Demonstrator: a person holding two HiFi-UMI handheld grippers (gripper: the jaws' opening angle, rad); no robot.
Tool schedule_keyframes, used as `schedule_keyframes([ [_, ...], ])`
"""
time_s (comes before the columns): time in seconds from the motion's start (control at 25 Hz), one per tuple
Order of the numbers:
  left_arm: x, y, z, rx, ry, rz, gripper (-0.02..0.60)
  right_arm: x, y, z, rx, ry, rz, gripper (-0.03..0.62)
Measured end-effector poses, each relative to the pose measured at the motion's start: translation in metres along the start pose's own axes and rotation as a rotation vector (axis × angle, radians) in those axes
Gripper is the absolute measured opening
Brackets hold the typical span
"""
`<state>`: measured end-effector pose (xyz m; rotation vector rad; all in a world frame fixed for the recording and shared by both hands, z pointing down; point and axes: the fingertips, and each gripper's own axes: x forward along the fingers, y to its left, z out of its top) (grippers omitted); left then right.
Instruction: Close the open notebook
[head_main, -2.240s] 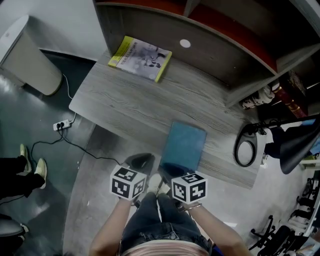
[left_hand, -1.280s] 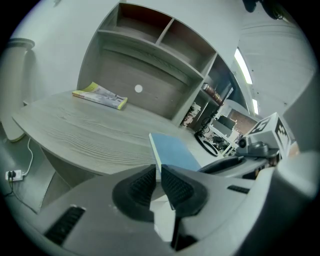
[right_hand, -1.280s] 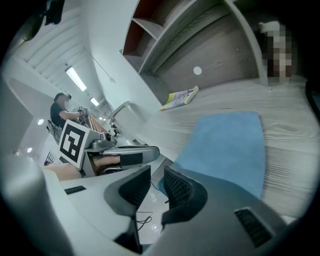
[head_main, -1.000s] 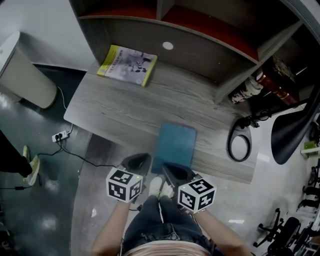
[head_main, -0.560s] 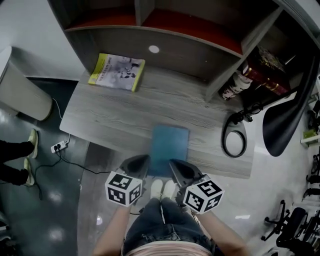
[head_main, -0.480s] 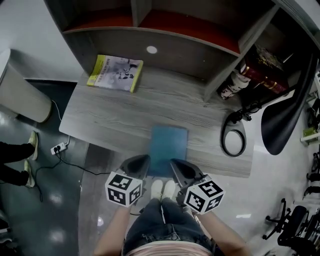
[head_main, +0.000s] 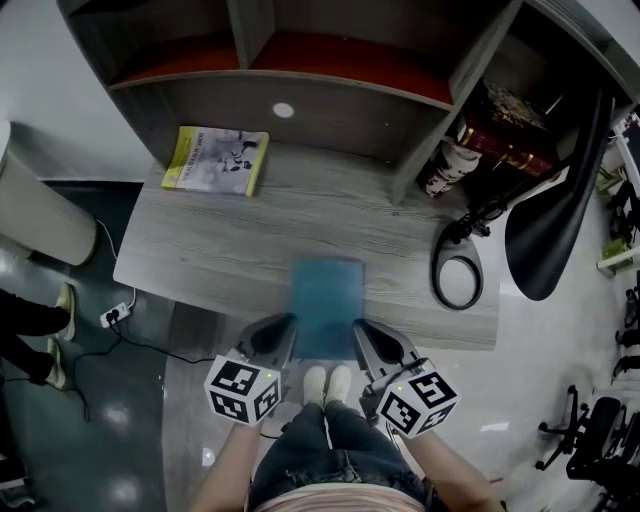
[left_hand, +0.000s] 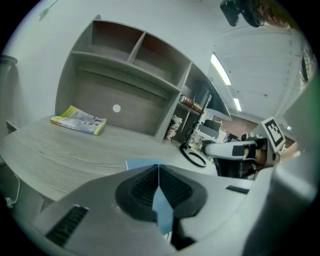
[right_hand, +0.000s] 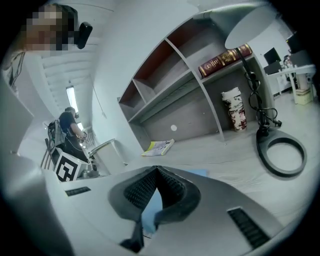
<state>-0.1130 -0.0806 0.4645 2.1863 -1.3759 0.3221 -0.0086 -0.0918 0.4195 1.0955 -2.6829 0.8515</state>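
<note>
**Blue notebook lies flat between two closed grippers**

Nearest the person, the left gripper and right gripper hang at the front edge of the grey wood-grain table, each with fingers pressed together on nothing. The flat blue rectangular notebook lies just beyond and between them, long axis pointing away, about equally near both. It looks already closed

Yellow booklet far left on desk; perhaps ring lamp right.
</note>
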Motion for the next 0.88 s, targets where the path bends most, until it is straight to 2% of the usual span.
schedule_keyframes([
  [0.2,-0.007,-0.005,0.014,0.016,-0.052,-0.002,0.015,-0.012,-0.002,0.015,-0.043,-0.056,-0.025,0.008],
  [0.48,-0.015,-0.011,0.027,0.041,-0.112,0.005,0.015,-0.025,-0.010,0.027,-0.049,-0.108,-0.057,0.008],
  [0.88,-0.026,-0.023,0.042,0.079,-0.174,0.009,0.015,-0.041,-0.007,0.042,-0.080,-0.158,-0.051,0.008],
])
